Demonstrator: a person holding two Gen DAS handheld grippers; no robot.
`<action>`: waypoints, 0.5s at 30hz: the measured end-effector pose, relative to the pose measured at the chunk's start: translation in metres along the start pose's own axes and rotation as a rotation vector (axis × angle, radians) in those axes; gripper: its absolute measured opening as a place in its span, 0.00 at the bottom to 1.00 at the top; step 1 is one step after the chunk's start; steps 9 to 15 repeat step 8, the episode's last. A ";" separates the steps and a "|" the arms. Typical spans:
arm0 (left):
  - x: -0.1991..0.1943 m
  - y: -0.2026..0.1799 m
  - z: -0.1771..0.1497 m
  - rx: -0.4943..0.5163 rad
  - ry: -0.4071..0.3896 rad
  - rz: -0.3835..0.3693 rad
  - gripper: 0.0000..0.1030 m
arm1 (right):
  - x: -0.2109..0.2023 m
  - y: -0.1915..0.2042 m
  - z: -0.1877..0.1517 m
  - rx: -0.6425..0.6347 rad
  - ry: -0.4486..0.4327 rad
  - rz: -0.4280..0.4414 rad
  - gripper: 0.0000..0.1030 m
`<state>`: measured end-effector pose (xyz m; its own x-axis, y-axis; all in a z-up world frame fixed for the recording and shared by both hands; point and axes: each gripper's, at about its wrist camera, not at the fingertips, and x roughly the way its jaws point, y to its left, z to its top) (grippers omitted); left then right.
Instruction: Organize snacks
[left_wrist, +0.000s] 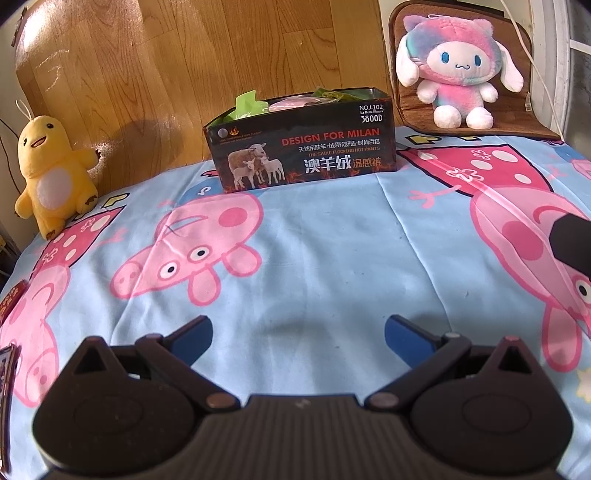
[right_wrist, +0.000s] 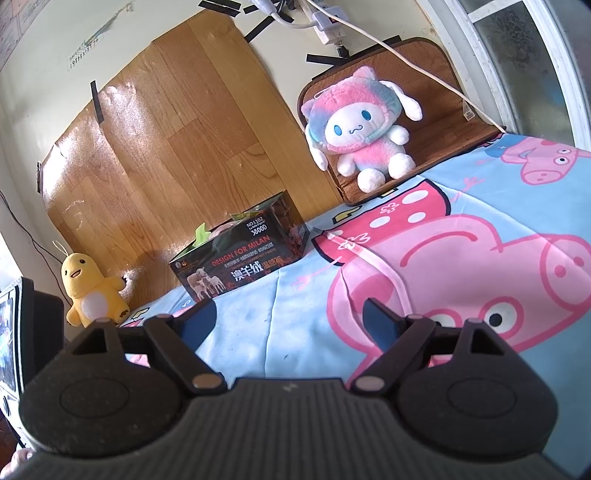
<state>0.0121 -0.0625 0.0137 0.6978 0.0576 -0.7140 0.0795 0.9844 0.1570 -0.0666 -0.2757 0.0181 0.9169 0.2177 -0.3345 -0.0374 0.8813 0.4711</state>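
A black open-top carton (left_wrist: 303, 147) printed "DESIGN FOR MILAN" stands at the far side of the bed, against the wooden board. Green and pink snack packets (left_wrist: 295, 101) poke out of its top. In the right wrist view the carton (right_wrist: 240, 258) is left of centre. My left gripper (left_wrist: 298, 332) is open over bare sheet, well short of the carton, with nothing between its blue pads. My right gripper (right_wrist: 290, 317) is also open and holds nothing. A dark red snack packet (left_wrist: 11, 299) lies at the bed's left edge, with another packet (left_wrist: 7, 369) below it, mostly cut off.
A blue cartoon-pig sheet (left_wrist: 332, 240) covers the bed. A yellow duck plush (left_wrist: 55, 173) sits at the far left. A pink-and-blue plush (left_wrist: 458, 74) leans on a brown cushion (left_wrist: 517, 122) at the far right. A black piece of the other gripper (left_wrist: 570, 240) enters from the right.
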 end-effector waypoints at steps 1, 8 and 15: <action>0.000 0.000 0.000 -0.003 0.000 -0.007 1.00 | 0.000 0.000 0.000 0.000 0.001 0.000 0.86; -0.004 0.000 -0.001 -0.011 -0.009 -0.036 1.00 | 0.001 0.000 -0.001 -0.004 0.002 0.001 0.86; -0.004 0.000 -0.001 -0.011 -0.009 -0.036 1.00 | 0.001 0.000 -0.001 -0.004 0.002 0.001 0.86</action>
